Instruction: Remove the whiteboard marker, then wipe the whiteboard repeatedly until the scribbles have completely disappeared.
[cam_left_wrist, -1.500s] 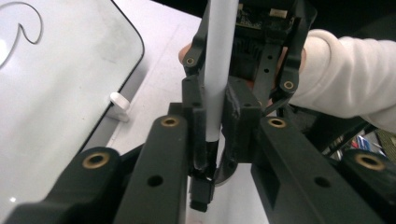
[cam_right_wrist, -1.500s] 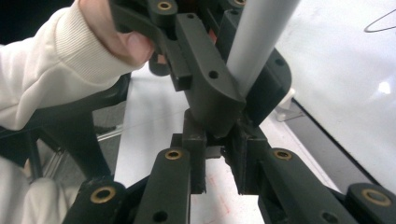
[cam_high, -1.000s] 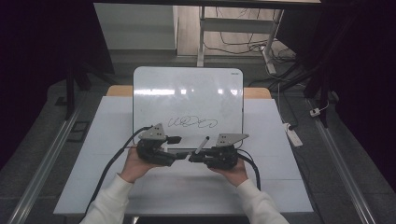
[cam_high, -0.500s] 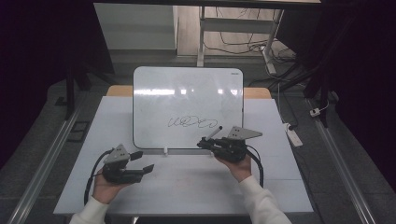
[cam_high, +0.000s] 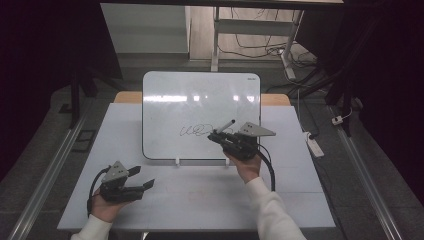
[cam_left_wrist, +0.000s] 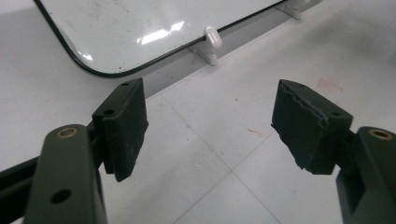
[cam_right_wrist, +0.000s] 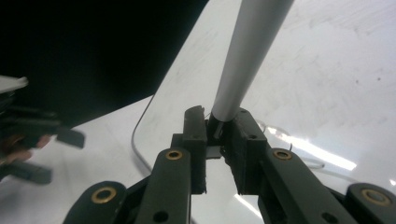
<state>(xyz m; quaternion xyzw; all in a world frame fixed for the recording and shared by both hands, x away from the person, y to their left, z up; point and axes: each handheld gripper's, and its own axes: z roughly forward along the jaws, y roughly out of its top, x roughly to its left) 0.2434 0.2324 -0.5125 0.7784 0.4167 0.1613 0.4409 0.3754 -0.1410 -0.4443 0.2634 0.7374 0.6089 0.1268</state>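
Hands apart now, no longer paired at the board's foot.
Left gripper (cam_high: 142, 178) pulled back to the table (cam_high: 200, 195) edge, jaws just opening, spread, empty; right gripper (cam_high: 216, 135) raised over the whiteboard (cam_high: 200, 100), pinching the marker (cam_high: 225, 125) by the scribble (cam_high: 195, 131).

L hand-held gripper (cam_left_wrist: 210, 126) over white table (cam_left_wrist: 224, 186), jaws wide apart, nothing btwn them.

Jaws have just been opening; black pads (cam_left_wrist: 123, 126) worn, ragged edges. Whiteboard (cam_left_wrist: 140, 28) w/ dark rim lies ahead at top, its white clip foot (cam_left_wrist: 212, 39) at the near edge. Faint red marks on table near the rt jaw.
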